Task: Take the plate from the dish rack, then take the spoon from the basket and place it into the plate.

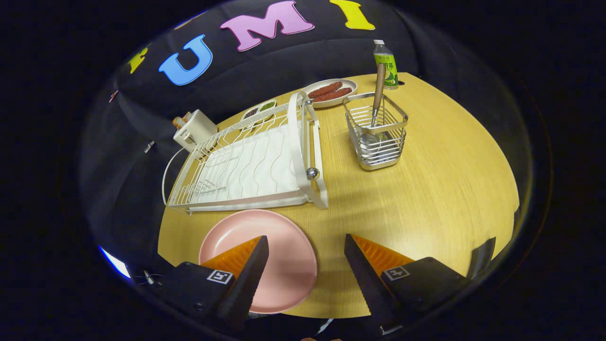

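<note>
Wooden table [426,189] against the black cloth wall; from the left, my white dish rack [246,166] stands empty, a pink plate [284,251] lies flat on the table just before it. Right of the rack: wire basket [378,137] holding a wooden-handled spoon [378,94] upright, a bottle [386,64] beyond. My gripper [305,246] is spread wide, holding nothing, its left finger over the plate.
</note>
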The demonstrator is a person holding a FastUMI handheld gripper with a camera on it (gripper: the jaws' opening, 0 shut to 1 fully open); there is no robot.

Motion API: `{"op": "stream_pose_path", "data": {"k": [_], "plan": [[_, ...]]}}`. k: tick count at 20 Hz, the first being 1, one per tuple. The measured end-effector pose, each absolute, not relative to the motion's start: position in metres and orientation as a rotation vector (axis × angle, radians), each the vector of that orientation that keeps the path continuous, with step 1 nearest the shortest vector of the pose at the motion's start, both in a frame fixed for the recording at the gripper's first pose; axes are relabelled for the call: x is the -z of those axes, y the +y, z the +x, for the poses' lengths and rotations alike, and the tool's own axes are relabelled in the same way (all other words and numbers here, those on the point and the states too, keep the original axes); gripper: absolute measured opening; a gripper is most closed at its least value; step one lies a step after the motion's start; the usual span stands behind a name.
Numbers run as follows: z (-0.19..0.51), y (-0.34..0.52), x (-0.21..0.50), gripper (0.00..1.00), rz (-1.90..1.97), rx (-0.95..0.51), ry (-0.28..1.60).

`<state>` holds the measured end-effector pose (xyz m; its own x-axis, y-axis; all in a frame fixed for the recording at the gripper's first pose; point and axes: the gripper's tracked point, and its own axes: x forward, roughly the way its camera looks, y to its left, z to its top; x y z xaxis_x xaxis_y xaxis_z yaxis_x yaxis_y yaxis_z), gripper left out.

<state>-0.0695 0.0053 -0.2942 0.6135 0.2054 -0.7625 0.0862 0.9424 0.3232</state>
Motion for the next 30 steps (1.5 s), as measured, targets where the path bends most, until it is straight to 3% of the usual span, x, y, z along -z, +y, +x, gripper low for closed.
{"op": "stream_pose_path", "data": {"k": [11,20,30], "plan": [[-0.011,-0.104,0.219,0.98,0.109,-0.038,0.562],[0.071,-0.14,0.229,0.98,0.064,-0.117,0.457],[0.149,-0.161,0.255,0.98,0.02,-0.073,0.43]]}}
